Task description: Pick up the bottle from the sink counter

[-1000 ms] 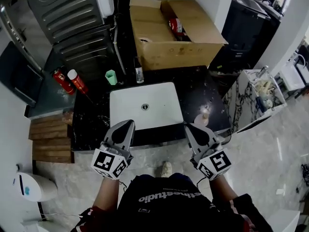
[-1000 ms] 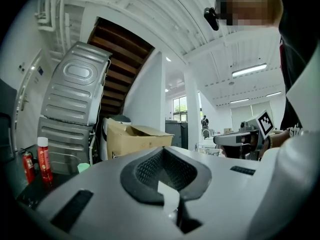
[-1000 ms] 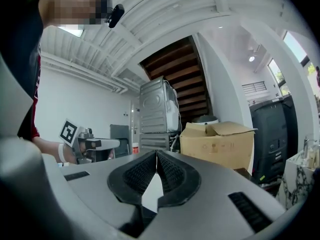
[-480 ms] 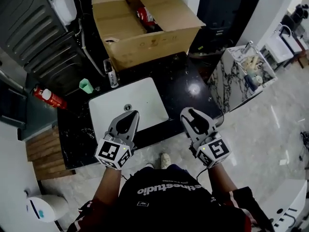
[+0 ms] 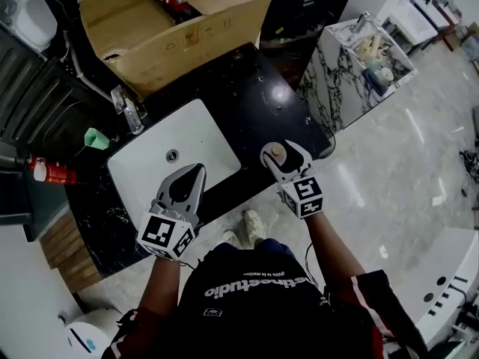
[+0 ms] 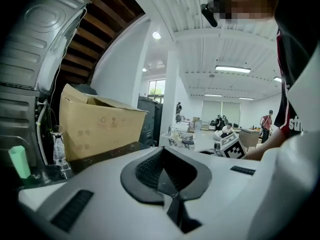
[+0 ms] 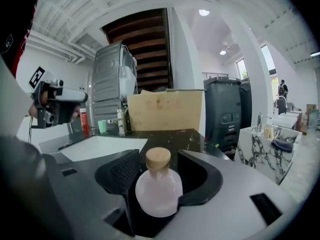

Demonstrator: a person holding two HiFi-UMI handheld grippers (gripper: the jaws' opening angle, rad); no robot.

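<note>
Right claw opening, bottle upright between its pads at the counter edge. Left claw together, empty.

We find the black counter right of the sink open; the cardboard box and faucet block the back.

- The black worktop held a white sink basin set into it.
- A cardboard box stood at its far end.
- A green cup stood left of the basin.
</note>
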